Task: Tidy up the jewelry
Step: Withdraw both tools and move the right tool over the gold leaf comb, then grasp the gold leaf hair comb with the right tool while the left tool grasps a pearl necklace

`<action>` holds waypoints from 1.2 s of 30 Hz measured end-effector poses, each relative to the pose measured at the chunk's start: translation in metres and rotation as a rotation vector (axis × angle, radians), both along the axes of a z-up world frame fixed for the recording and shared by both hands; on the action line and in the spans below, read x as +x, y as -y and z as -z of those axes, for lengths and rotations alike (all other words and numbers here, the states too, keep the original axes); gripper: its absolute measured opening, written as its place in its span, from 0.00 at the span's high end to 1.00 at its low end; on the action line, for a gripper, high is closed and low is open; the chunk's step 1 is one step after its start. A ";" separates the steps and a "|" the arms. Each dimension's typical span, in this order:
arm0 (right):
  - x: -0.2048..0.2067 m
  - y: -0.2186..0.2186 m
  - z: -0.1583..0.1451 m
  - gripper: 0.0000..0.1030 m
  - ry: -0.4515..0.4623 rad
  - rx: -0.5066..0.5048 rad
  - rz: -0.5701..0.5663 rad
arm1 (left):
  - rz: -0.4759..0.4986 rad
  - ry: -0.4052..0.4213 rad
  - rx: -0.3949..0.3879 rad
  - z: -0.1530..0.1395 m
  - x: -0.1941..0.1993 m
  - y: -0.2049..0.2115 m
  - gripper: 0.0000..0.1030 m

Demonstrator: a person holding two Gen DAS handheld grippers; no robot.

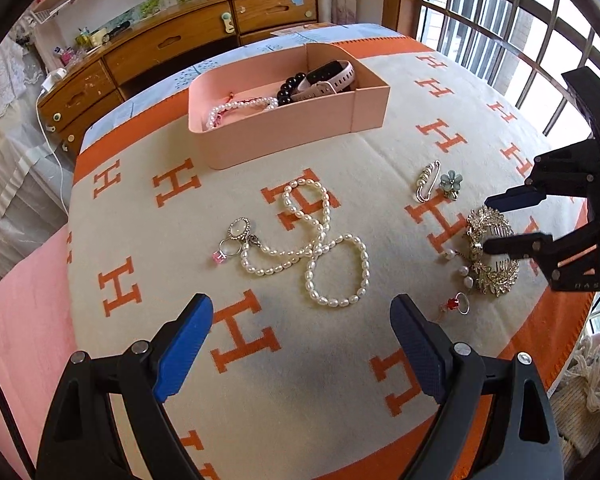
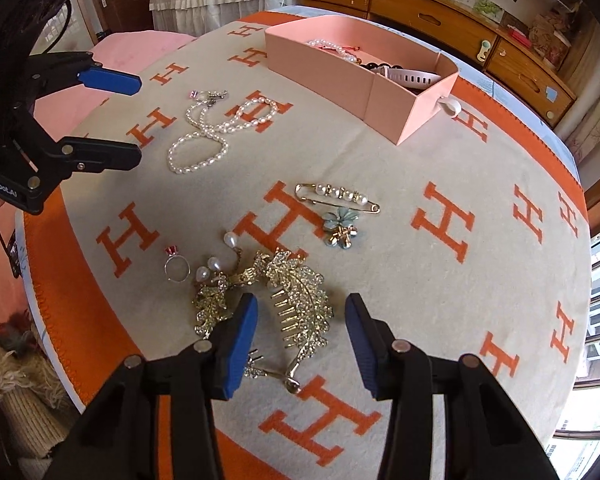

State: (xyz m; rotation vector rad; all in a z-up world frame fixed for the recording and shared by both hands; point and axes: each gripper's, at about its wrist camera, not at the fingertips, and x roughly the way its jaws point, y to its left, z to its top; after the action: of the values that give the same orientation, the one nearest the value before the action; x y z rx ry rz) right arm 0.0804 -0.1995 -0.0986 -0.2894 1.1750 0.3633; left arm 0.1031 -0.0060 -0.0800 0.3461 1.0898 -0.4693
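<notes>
Gold leaf hair comb (image 2: 296,300) — teeth toward right gripper (image 2: 302,344)

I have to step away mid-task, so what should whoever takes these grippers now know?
Left gripper: open, empty, above the long white pearl necklace.
Right gripper: open, empty, fingers either side of the gold rhinestone leaf hair comb.
Done: the pink rectangular box already holds a pearl bracelet, black beads and a pale pink watch.
Left on the orange-and-cream blanket: necklace, comb, pearl safety-pin brooch, blue flower brooch, red-stone ring, pink-stone ring.
</notes>
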 end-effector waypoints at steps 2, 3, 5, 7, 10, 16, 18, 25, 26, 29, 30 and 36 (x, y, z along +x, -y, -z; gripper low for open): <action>0.001 0.002 -0.001 0.71 -0.008 0.009 0.013 | 0.027 0.006 0.025 0.003 0.004 0.004 0.14; 0.001 0.004 -0.001 0.71 -0.010 0.018 0.026 | 0.039 0.011 0.035 0.004 0.006 0.005 0.14; 0.001 0.007 -0.001 0.71 -0.012 0.042 0.054 | 0.058 0.019 0.051 0.004 0.011 0.008 0.14; 0.000 0.013 -0.002 0.72 -0.021 0.082 0.092 | 0.083 0.032 0.067 0.004 0.014 0.012 0.17; -0.003 0.020 -0.002 0.71 -0.027 0.134 0.128 | 0.148 0.050 0.099 0.004 0.016 0.019 0.23; -0.010 0.026 -0.002 0.71 -0.033 0.201 0.156 | 0.276 0.034 0.157 0.010 0.022 0.033 0.48; -0.011 0.029 -0.001 0.71 -0.032 0.216 0.162 | 0.294 0.006 0.166 0.014 0.028 0.036 0.54; -0.012 0.035 -0.001 0.71 -0.039 0.257 0.172 | 0.380 -0.068 0.180 0.024 0.040 0.044 0.73; -0.012 0.036 -0.001 0.71 -0.040 0.265 0.175 | 0.394 -0.089 0.173 0.024 0.040 0.045 0.78; -0.010 0.040 0.000 0.71 -0.046 0.289 0.184 | 0.406 -0.125 0.170 0.025 0.042 0.047 0.92; -0.009 0.041 0.001 0.71 -0.047 0.298 0.188 | 0.394 -0.144 0.162 0.025 0.044 0.047 0.93; -0.009 0.046 0.001 0.71 -0.050 0.344 0.219 | 0.252 -0.174 0.061 0.012 0.062 0.031 0.97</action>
State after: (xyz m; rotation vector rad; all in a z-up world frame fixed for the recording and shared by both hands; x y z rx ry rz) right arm 0.0713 -0.2459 -0.0997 0.1476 1.1576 0.3739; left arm 0.1647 -0.0366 -0.0916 0.5065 1.2370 -0.7010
